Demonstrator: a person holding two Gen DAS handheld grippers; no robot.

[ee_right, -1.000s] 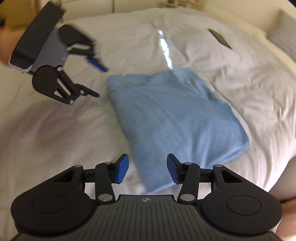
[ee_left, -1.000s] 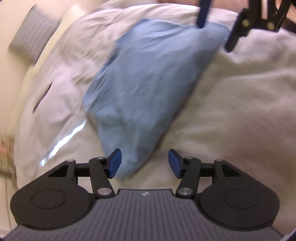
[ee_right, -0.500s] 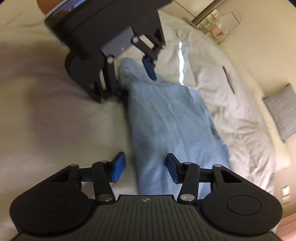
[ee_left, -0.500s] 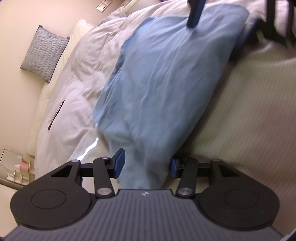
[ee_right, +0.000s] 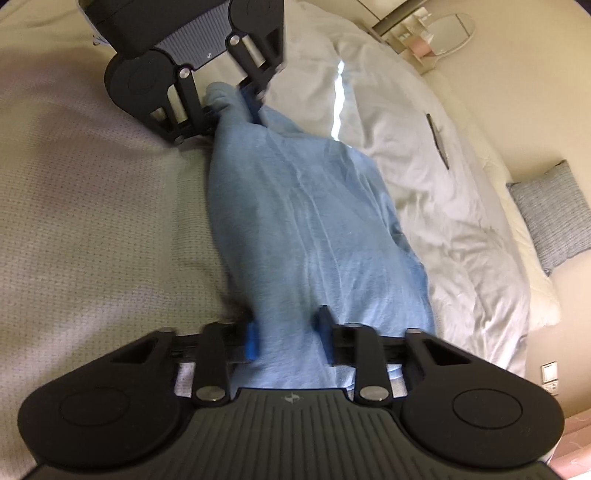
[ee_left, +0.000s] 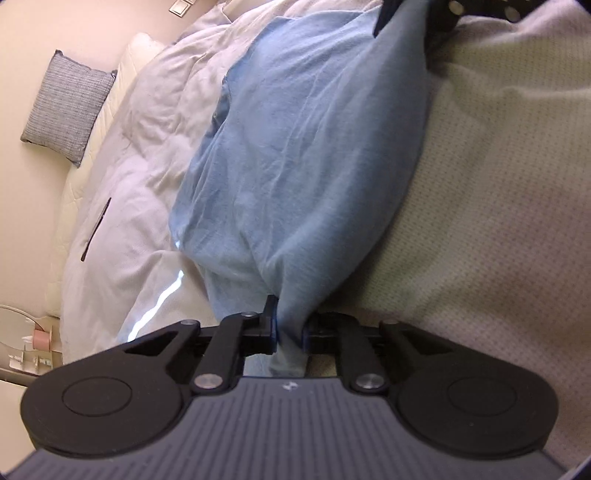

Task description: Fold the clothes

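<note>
A light blue folded garment (ee_left: 306,147) lies on the bed, stretched between my two grippers. My left gripper (ee_left: 290,328) is shut on one end of it; bunched cloth fills the narrow gap between its blue pads. In the right wrist view the garment (ee_right: 314,229) runs from my right gripper (ee_right: 290,338) up to the left gripper (ee_right: 232,101). The right gripper's jaws stand partly apart around the other end, with cloth between the blue pads. The right gripper also shows at the top of the left wrist view (ee_left: 406,14).
The bed has a cream knitted blanket (ee_left: 498,184) on one side and a rumpled white duvet (ee_left: 147,129) on the other. A grey cushion (ee_left: 66,107) leans at the headboard. A thin dark object (ee_right: 437,140) lies on the duvet. A bedside table (ee_left: 22,350) stands beyond.
Both grippers dropped onto opposite ends of the garment. The left jaws went from wide open to shut on the cloth. The right jaws narrowed around the other end.
</note>
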